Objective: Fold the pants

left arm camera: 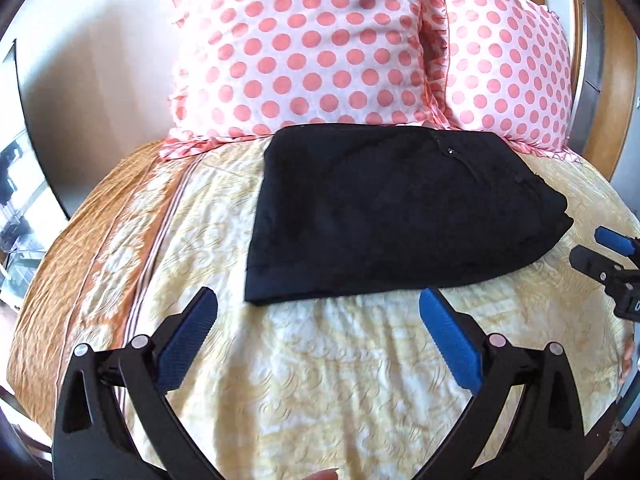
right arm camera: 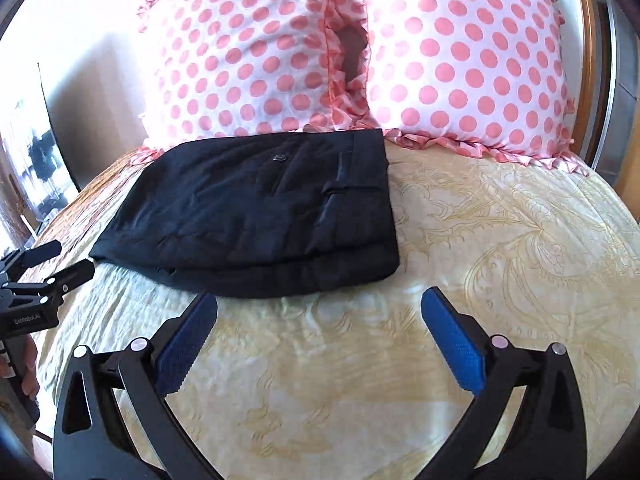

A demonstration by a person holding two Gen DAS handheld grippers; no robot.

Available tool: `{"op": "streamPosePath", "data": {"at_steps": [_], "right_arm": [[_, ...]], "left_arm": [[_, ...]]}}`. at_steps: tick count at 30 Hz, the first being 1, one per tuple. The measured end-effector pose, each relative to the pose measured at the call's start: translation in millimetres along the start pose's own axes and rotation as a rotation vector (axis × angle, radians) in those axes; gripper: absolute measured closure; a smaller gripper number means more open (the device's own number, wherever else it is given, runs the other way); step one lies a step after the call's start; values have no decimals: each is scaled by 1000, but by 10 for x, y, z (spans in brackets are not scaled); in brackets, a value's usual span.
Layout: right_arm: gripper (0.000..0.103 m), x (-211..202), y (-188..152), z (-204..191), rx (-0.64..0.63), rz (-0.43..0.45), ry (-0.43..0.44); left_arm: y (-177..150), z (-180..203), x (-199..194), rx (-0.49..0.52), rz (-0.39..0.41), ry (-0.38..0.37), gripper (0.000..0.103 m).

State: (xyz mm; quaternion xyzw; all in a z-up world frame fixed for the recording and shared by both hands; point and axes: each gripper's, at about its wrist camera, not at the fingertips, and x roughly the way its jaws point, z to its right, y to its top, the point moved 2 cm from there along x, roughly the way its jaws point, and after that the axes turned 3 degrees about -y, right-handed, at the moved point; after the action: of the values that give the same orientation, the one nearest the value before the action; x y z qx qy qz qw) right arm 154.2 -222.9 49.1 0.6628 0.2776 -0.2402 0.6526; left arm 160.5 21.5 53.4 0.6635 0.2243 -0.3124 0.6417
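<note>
The black pants (left arm camera: pixel 392 212) lie folded into a flat stack on the cream patterned bedspread (left arm camera: pixel 304 368), just in front of the pillows. They also show in the right wrist view (right arm camera: pixel 256 212), with the waistband and a button facing up. My left gripper (left arm camera: pixel 318 304) is open and empty, hovering just short of the stack's near edge. My right gripper (right arm camera: pixel 318 304) is open and empty, near the stack's front right corner. Each gripper shows at the edge of the other's view: the right one (left arm camera: pixel 600 252) and the left one (right arm camera: pixel 60 260).
Two white pillows with pink dots (left arm camera: pixel 304 48) (right arm camera: pixel 460 60) lean at the head of the bed behind the pants. An orange border (left arm camera: pixel 80 248) runs along the bed's left side. A wooden headboard edge (left arm camera: pixel 604 80) stands at the right.
</note>
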Motion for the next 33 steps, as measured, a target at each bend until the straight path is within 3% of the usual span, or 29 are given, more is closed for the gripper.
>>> {"op": "streamPosePath", "data": {"at_steps": [5, 12, 20, 33], "right_arm": [[1, -175, -347, -362, -38, 38, 7], [1, -155, -608, -587, -55, 40, -48], [1, -102, -717, -599, -24, 32, -91], [1, -112, -743, -617, 9, 60, -127]], "left_arm": [[-370, -64, -235, -34, -7, 34, 2], [-654, 0, -134, -6, -63, 38, 2], [-752, -60, -169, -52, -12, 4, 2], [-828, -32, -219, -54, 71, 18, 2]]}}
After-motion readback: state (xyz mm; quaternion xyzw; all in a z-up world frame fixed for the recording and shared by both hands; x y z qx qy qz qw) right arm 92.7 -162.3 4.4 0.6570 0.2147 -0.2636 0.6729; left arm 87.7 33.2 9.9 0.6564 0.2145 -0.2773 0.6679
